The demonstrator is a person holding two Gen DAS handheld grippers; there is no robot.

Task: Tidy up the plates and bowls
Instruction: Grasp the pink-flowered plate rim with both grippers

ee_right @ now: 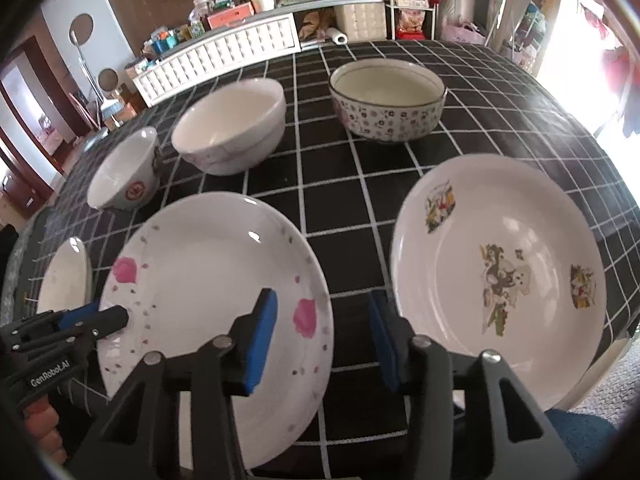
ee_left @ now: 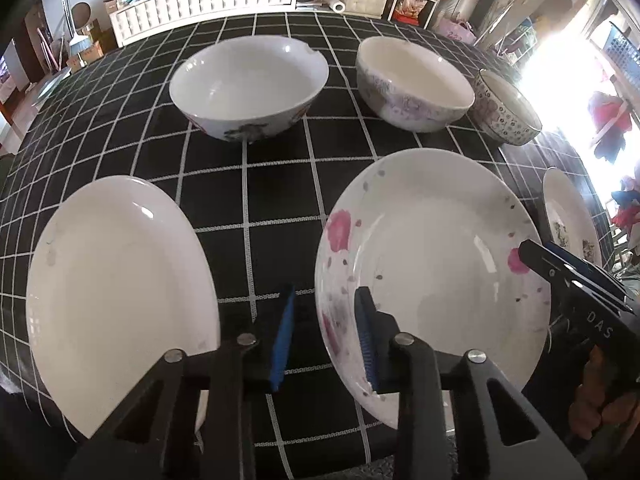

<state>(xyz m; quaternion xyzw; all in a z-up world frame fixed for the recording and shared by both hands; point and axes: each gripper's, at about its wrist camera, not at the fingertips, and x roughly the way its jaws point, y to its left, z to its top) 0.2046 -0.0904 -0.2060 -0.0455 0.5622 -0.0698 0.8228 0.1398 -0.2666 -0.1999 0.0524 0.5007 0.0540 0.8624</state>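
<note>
The pink-flowered plate (ee_left: 432, 264) is lying at the middle of the near edge of the black checked bench (ee_left: 280, 184), and both tools are working at its rim from opposite sides. The left tool (ee_left: 326, 340) is straddling the plate's left rim, one blue pad over the plate and the other over the cloth, with a gap showing on each side, so it is standing open and gripping nothing. The right tool (ee_right: 324, 340) is straddling the right rim the same way, jaws apart, not clamping. Its near rim is being hidden behind the tool bodies in both views. The plain white plate (ee_left: 120, 292) is sitting just left of it, its lower edge cut off by the left tool. The cartoon-printed plate (ee_right: 500, 276) is sitting to the right, overhanging the bench edge. Behind are standing a wide white bowl (ee_left: 248, 88) with a red mark on its side that is too small to read, a lilac-patterned bowl (ee_left: 416, 84), and a dotted bowl (ee_right: 388, 100). The right tool's body is reading "DAS" in the left view, the rest being cut off; the left tool's is reading "GenRobot.AI". A hand (ee_left: 596, 400) is partly showing at the frame edge.
</note>
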